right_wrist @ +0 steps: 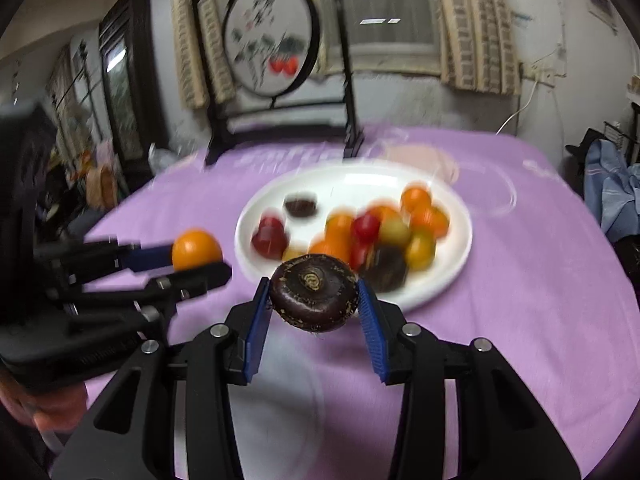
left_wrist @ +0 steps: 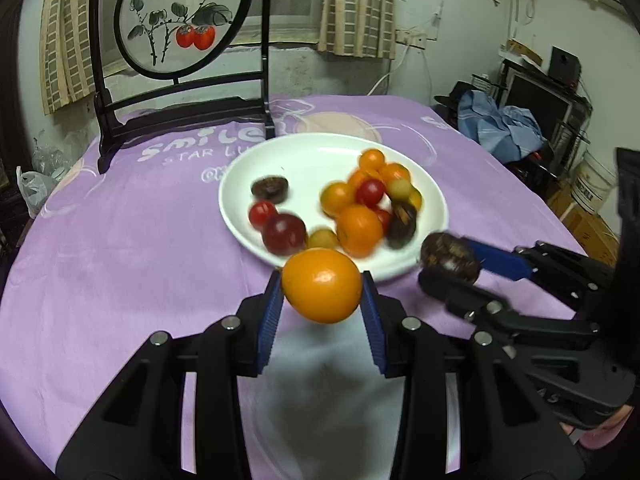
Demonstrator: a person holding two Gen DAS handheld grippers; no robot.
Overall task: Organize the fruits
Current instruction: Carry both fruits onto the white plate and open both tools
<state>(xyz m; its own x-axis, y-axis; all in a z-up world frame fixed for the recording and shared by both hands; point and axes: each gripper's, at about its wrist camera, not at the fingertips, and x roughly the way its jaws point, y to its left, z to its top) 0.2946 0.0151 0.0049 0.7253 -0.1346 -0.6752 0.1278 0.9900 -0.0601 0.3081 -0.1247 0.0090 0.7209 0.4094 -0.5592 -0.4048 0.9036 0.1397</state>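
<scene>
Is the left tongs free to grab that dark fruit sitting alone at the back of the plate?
Probably not yet: the left tongs are shut on an orange fruit. The path over the white plate to the dark fruit looks open otherwise.

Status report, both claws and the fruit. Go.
Left claw shut on round orange fruit. Right claw shut on dark brown round fruit. Both short of white plate. Nothing blocking.

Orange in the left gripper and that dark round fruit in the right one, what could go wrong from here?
1. The orange is held only at its sides by the left gripper; being round, it may slip out.
2. The white plate is crowded on one side, so dropped fruit could roll.
3. The right gripper with its dark round fruit is close by; they could bump.
</scene>
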